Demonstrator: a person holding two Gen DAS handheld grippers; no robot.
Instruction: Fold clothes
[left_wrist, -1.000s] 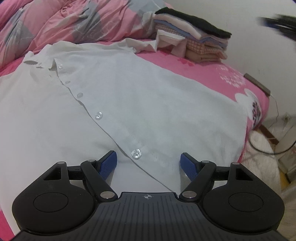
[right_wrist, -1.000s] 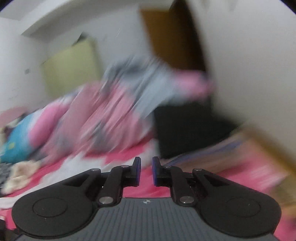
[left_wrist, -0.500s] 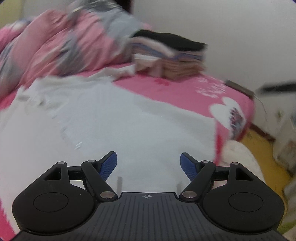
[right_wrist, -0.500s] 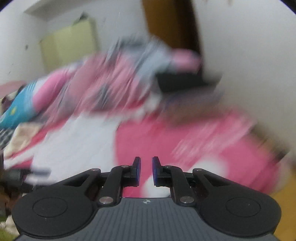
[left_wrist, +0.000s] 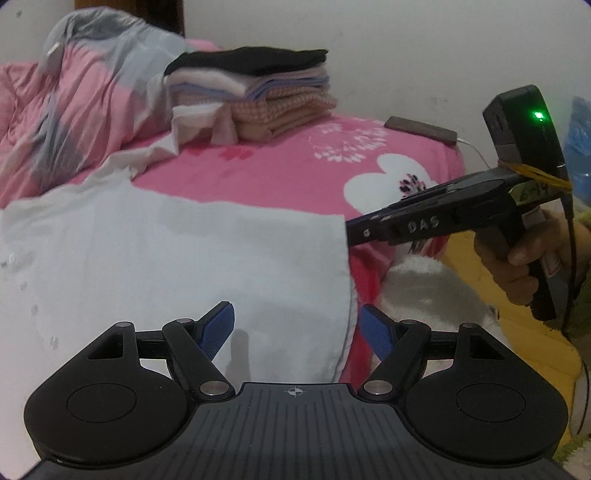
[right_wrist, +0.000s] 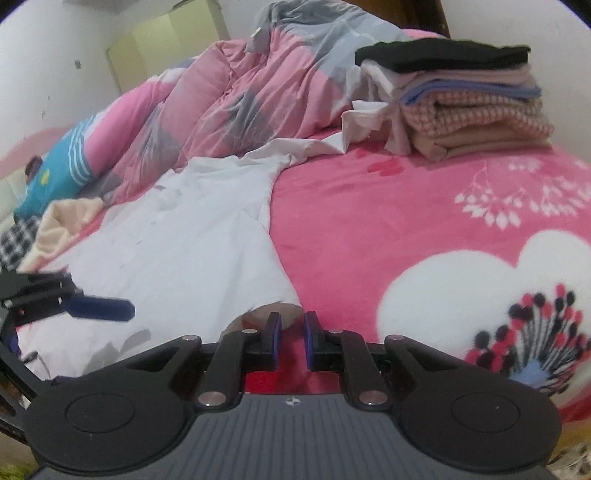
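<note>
I see one white shirt (left_wrist: 177, 258) lying flat on the bed (left_wrist: 295, 166). The bed has one pink sheet with white hearts and flowers on it. The shirt covers the near left part of the bed, and its right edge hangs at the near edge of the bed. One sleeve (right_wrist: 306, 146) reaches far back toward the pile.

My left gripper (left_wrist: 297, 328) is over the near right corner of the shirt. Its two blue fingers (left_wrist: 218, 326) are wide apart and hold nothing. The shirt edge lies under the gap between them.

My right gripper (right_wrist: 291, 341) is low at the near edge of the bed, just beside the right edge of the shirt. Its two fingers are almost together, with a thin gap, and nothing is between them. In the left view I see one hand (left_wrist: 517, 266) holding its handle, and its tip is right at the shirt's edge. I cannot tell if it touches the cloth.

Far on the right sits one pile of folded clothes (left_wrist: 258, 96). I count about six layers, with a black one on top. One pink and grey quilt (right_wrist: 240, 92) is bunched up at the far left. One phone (left_wrist: 421, 130) with a white cord lies at the far right edge.
</note>
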